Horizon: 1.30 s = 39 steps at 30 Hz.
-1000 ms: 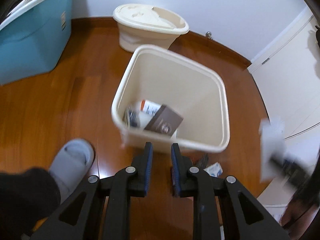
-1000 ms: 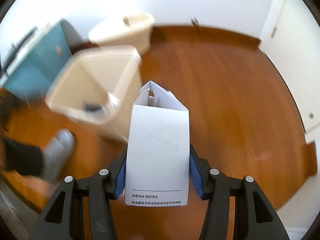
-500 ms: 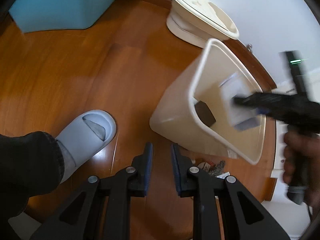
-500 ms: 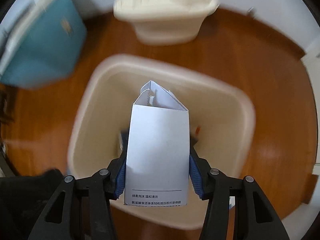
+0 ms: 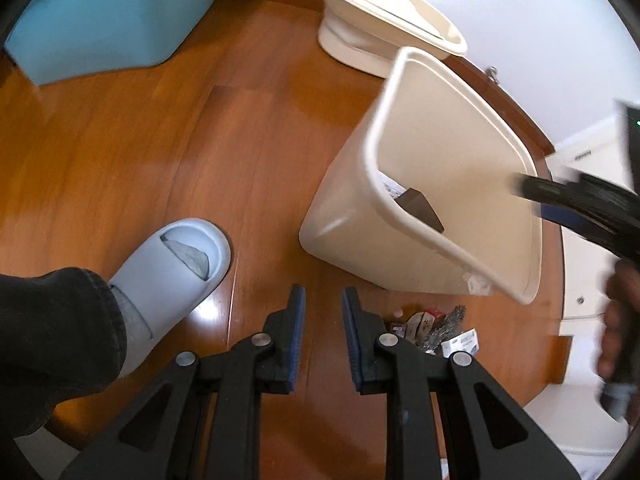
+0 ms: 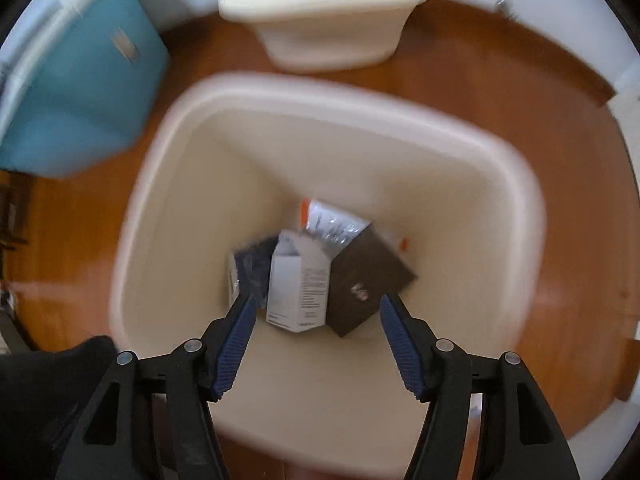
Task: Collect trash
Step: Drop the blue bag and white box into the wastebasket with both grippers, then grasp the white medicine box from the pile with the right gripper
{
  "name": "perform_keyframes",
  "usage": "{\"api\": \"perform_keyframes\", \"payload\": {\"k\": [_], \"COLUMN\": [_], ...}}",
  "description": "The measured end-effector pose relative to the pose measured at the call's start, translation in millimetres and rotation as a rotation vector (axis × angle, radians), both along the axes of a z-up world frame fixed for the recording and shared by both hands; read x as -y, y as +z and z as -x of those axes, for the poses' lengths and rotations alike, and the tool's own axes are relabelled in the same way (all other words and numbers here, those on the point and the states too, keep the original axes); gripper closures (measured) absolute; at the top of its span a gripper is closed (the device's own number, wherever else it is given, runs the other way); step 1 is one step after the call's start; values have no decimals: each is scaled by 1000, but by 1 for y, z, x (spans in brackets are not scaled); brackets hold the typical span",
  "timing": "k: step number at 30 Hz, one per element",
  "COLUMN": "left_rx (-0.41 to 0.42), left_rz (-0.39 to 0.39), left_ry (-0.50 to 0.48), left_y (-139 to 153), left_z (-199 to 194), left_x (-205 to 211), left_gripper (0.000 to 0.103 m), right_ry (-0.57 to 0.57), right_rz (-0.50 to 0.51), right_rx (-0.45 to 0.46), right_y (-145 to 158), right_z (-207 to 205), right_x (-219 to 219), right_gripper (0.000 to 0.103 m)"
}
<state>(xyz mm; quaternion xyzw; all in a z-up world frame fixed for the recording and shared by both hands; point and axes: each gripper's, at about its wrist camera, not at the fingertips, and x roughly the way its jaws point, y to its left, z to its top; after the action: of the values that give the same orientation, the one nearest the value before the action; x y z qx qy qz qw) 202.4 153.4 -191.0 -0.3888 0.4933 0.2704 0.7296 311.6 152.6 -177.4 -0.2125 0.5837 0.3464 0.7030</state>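
Observation:
A cream trash bin (image 6: 328, 92) stands on the wood floor. In the right wrist view my right gripper (image 6: 316, 304) is open and empty above it. A white carton (image 6: 298, 288) lies at the bin's bottom, between a dark brown box (image 6: 368, 280), a dark wrapper (image 6: 252, 268) and a silver packet (image 6: 332, 224). In the left wrist view the bin (image 5: 384, 152) is at the right. My left gripper (image 5: 323, 304) hovers over the floor with its jaws a narrow gap apart and empty. Several small wrappers (image 5: 432, 328) lie on the floor to its right.
The bin's cream lid (image 5: 384, 12) lies on the floor by the wall. A teal storage box (image 5: 108, 12) stands at the back left. A foot in a pale blue slipper (image 5: 172, 264) is left of the left gripper. White cabinet doors (image 5: 588, 272) are at the right.
My right gripper has opened and let go of the white carton, which has dropped into the bin. The left gripper has barely moved.

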Motion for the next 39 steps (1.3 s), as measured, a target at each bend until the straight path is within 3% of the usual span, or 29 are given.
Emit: {"api": "perform_keyframes", "payload": {"k": [2,4,7,9,11,14,22,23,25,29,33,36,39], "left_rx": [-8,-24,-60,-84,-97,-121,-170,-171,-171,-189,-192,-181,-198], "left_rz": [-21,-40,-50,-61,-78,-95,-80,-79,-73,-62,-64,-81,-92], "left_ry": [-45,-100,-178,-222,-252,-291,-311,-311,-313,-315,-328,-366,-383], "left_y": [-4,-10,-22,-30,-35,-45,-65,-67,-68,-74,-73,-71,-75], "left_z": [-5,-9,-15,-16,-16,-16,-21,-21,-21,-19,-20,-23,-21], "left_x": [12,30,55,70,81,92,100,101,101,104,109,117,122], "left_gripper": [85,85,85,85,85,85,85,85,85,85,85,85,85], "right_ry": [-115,-220,-463,-711,-929,-1086,-1060,-1043,-1011,-940,-906,-853,-860], "right_rz": [-23,-7,28,-67,-138,-163,-24,1,5,38,-31,-46,-86], "right_rx": [52,58,-125,-320,-438,-470,-505,-453,-443,-413,-381,-381,-499], "right_y": [16,7,-55,-108,-151,-192,-249,-246,-246,-239,-226,-214,-228], "right_z": [-7,-18,-32,-34,-34,-33,-58,-61,-65,-66,-62,-64,-59], "right_x": [61,117,205,257,288,301,272,266,258,248,265,268,278], "right_gripper": [22,19,19,19,19,19,17,20,38,51,84,85,85]}}
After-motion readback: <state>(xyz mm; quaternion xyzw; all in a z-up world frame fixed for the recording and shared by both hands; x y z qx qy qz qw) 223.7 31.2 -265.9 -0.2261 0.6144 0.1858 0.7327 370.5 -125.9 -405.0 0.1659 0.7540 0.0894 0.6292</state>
